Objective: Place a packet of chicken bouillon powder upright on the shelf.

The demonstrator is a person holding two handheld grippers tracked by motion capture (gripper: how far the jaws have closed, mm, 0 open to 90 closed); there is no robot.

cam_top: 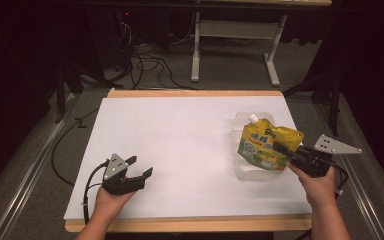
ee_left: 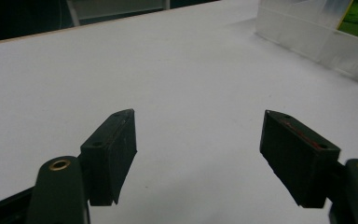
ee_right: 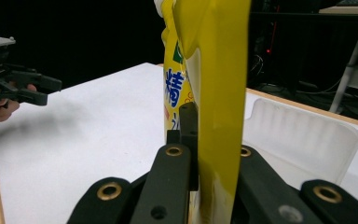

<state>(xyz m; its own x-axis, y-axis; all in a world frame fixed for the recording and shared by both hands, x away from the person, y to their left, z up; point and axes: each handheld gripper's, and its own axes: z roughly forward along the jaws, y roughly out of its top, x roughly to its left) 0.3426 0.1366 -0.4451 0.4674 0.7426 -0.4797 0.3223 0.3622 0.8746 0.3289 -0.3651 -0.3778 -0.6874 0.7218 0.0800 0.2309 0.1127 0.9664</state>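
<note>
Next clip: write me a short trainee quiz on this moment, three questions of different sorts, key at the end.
1. True or false: the left gripper is shut on a bottle.
2. What does the right gripper hold? A) a sponge B) the yellow spouted pouch C) a cable
3. Fill in: the pouch is held above the clear plastic ______.

Key
1. False: its jaws stand open over the bare white table.
2. B; the jaws pinch its edge.
3. tray
</note>
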